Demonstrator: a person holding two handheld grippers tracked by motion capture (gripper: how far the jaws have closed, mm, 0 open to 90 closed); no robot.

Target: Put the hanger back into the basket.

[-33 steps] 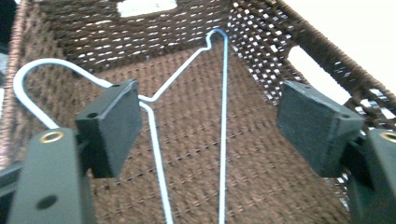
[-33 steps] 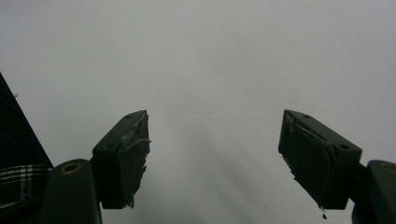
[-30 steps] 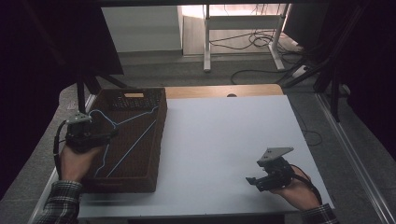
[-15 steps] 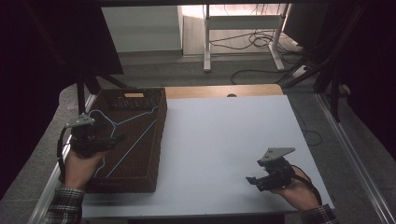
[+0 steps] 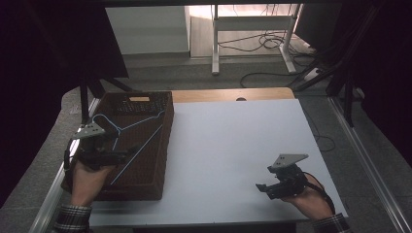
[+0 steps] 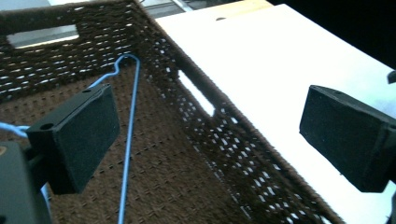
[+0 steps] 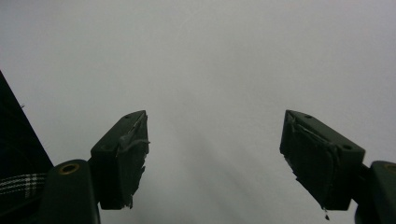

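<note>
With its jaws just opened wide and nothing gripped, the left gripper (image 5: 124, 154) was seen above the blue wire hanger (image 6: 128, 154) lying inside the wicker basket (image 5: 160, 145), where a withdrawing pad (image 6: 88, 135) could have been snagged, while the right gripper (image 5: 262, 187) was held apart and empty

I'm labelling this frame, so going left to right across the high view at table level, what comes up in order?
Left gripper → blue wire hanger lying in the brown wicker basket → bare white table → right gripper.
</note>
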